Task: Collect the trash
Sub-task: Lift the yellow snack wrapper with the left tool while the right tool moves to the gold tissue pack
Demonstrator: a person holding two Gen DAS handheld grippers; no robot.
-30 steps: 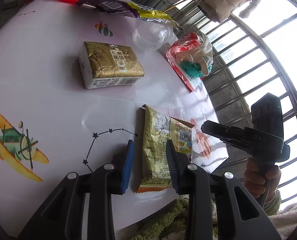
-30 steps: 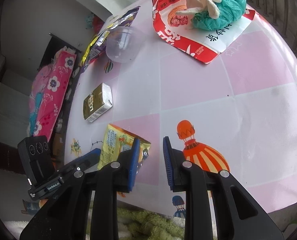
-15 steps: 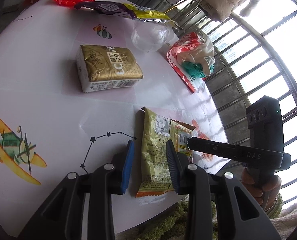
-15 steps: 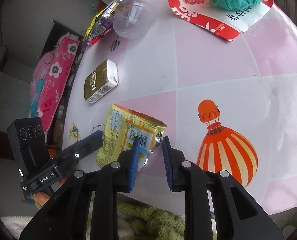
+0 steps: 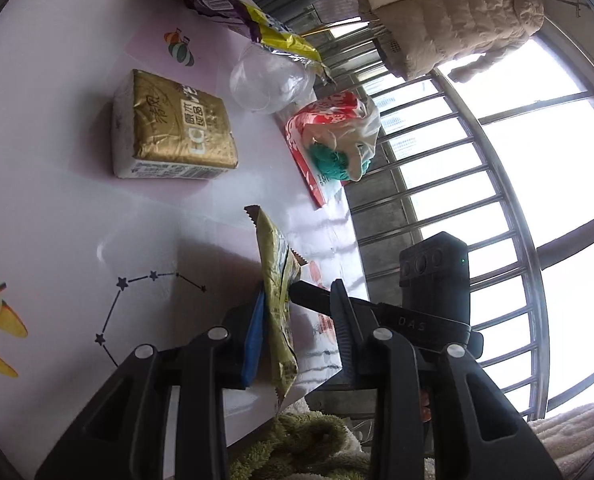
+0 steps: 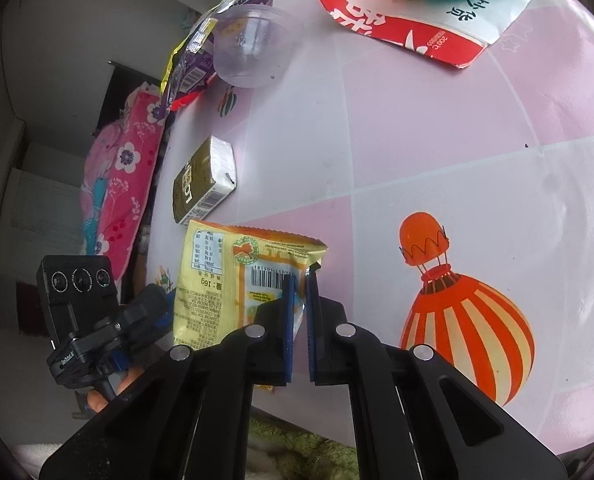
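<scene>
Looks like somebody's home, probably a lived-in room or enclosed balcony rather than any lab or shop. The round table [image 6: 437, 128] has a kid-style pink-and-white checked plastic cover printed with an orange striped hot-air balloon [image 6: 463, 320], little planes and star constellations. Behind it there's a big window with metal security bars [image 5: 477, 208], and a beige quilted puffer jacket [image 5: 449, 12] hanging up by it. On the other side, a bright pink floral cushion or bedding [image 6: 121, 184] is stuffed against a plain white wall. Snack wrappers and a gold-foil drink carton [image 5: 173, 128] lie around like after a meal.
</scene>
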